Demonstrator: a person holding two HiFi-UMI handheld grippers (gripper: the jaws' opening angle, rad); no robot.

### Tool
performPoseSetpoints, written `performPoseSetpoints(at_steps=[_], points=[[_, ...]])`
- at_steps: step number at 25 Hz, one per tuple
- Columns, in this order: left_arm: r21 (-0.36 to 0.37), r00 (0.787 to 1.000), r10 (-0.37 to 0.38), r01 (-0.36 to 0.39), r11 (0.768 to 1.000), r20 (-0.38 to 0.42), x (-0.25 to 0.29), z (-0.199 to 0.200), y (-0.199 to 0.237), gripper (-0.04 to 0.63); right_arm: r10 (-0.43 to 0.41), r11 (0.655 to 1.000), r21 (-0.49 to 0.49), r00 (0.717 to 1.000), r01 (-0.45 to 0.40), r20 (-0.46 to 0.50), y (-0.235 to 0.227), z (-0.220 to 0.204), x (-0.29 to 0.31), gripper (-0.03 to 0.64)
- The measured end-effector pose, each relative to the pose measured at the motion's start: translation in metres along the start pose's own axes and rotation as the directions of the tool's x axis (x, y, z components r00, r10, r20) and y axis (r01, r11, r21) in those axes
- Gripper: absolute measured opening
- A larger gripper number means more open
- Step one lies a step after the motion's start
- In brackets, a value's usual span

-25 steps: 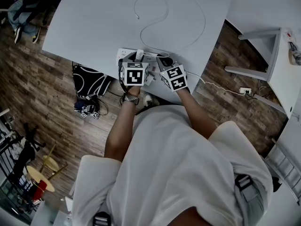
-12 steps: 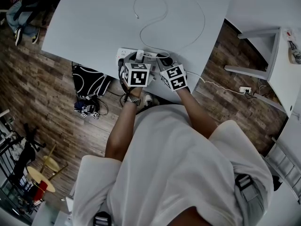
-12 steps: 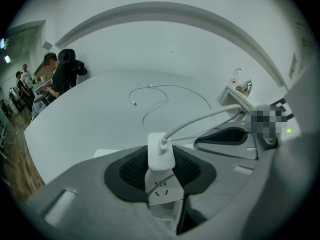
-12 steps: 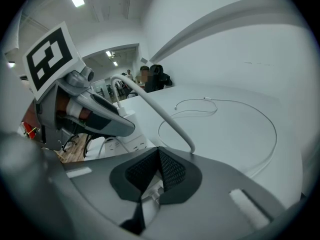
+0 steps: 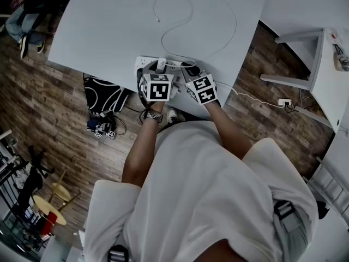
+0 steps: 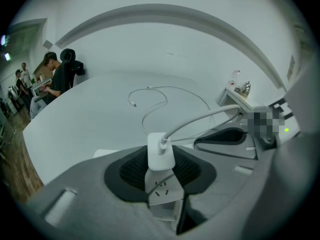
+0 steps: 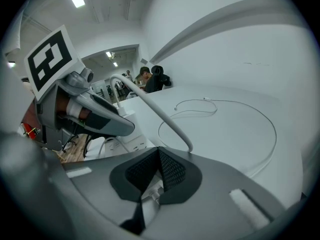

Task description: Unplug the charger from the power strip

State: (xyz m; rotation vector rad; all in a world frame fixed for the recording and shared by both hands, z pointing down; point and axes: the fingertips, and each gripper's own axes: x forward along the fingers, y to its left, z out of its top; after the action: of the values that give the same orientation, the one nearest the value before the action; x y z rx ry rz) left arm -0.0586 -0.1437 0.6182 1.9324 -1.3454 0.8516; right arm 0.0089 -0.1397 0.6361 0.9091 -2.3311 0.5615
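Note:
A white power strip [image 5: 146,64] lies near the front edge of the white table [image 5: 109,26]. A white charger [image 5: 161,64] stands on it, and its white cable [image 5: 218,42] loops away across the tabletop. In the left gripper view the charger [image 6: 161,151] sits between the dark pads [image 6: 131,168], above an empty socket of the power strip [image 6: 160,190]. My left gripper [image 6: 161,155] is shut on the charger. The right gripper [image 7: 159,154] is just right of it, pads together at the tips, low over the power strip [image 7: 125,140]. I cannot tell whether the prongs are still seated.
The cable [image 7: 165,119] arches over the right gripper. A black bag [image 5: 103,98] lies on the wood floor under the table's left side. A white shelf unit [image 5: 322,59] stands at the right, with a floor socket [image 5: 283,103] near it. People [image 6: 55,79] sit beyond the table.

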Motion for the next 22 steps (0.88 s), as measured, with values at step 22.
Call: performPoseSetpoints(at_steps=[22], points=[[-0.016, 0.999, -0.007, 0.007, 1.000, 0.034, -0.0014, -0.0004, -0.0015, 0.141, -0.008, 1.000, -0.002, 1.000, 0.008, 0.011, -0.0011, -0.0016, -0.0018, 0.002]])
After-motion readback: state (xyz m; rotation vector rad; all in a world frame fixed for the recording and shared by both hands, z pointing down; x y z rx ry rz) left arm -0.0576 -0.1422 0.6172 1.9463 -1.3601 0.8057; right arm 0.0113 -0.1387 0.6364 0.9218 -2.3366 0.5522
